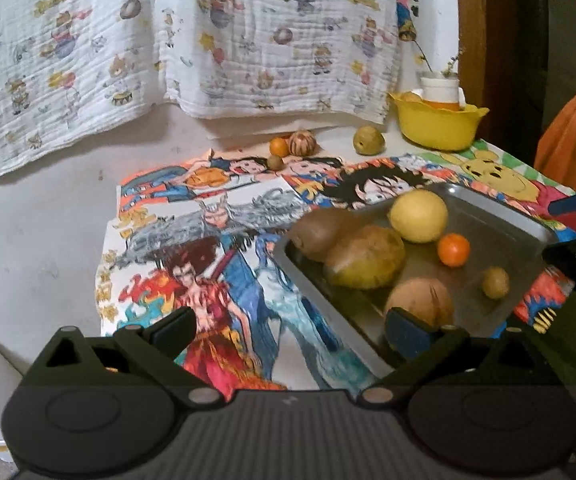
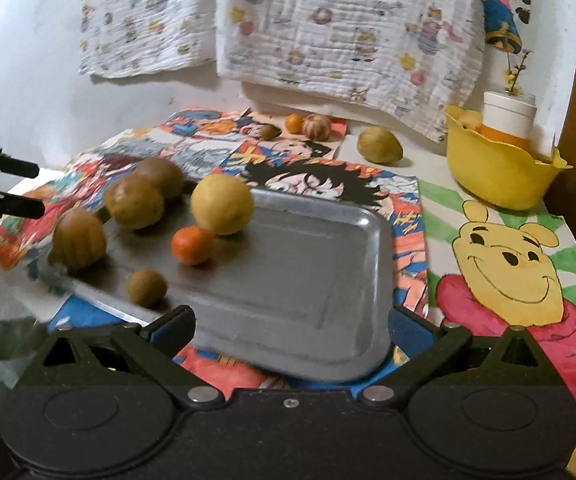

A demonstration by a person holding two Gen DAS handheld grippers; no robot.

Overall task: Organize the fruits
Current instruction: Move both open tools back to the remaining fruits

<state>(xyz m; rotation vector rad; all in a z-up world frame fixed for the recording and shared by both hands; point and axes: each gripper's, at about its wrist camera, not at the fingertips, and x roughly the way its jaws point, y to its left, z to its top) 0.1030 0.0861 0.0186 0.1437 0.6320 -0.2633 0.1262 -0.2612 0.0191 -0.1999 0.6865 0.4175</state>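
Left wrist view. The left gripper (image 1: 290, 330) stands with its two blue-padded fingers wide apart and nothing between them, above the bright cartoon-printed paper mat (image 1: 208, 240). At 2 o'clock from it lies the shallow rectangular metal tray (image 1: 500, 224), holding six fruits: a large yellow round fruit (image 1: 418, 216), a small orange citrus (image 1: 453, 249), a big yellow-green blotched fruit (image 1: 366, 258), a brown oval fruit (image 1: 320, 232), a tan ribbed fruit (image 1: 420, 300) just beyond the right finger, and a small olive-brown fruit (image 1: 495, 282). Four fruits remain loose at 12 o'clock, near the wall.

Right wrist view. The right gripper (image 2: 290, 330) is likewise spread and empty, poised over the tray's near rim. The loose fruits show at 12 o'clock: a small orange fruit (image 2: 294, 123), a striped peeled-looking fruit (image 2: 316, 126), a small dark brown fruit (image 2: 269, 131) and a yellow-green pear-shaped fruit (image 2: 380, 145). A yellow plastic bowl (image 2: 500, 176) stands at 2 o'clock.

Judged step: between picks, gathering about two-thirds done. The next move calls for a reach past the tray to a loose fruit, with the fingers closing gently so the round fruit does not roll.
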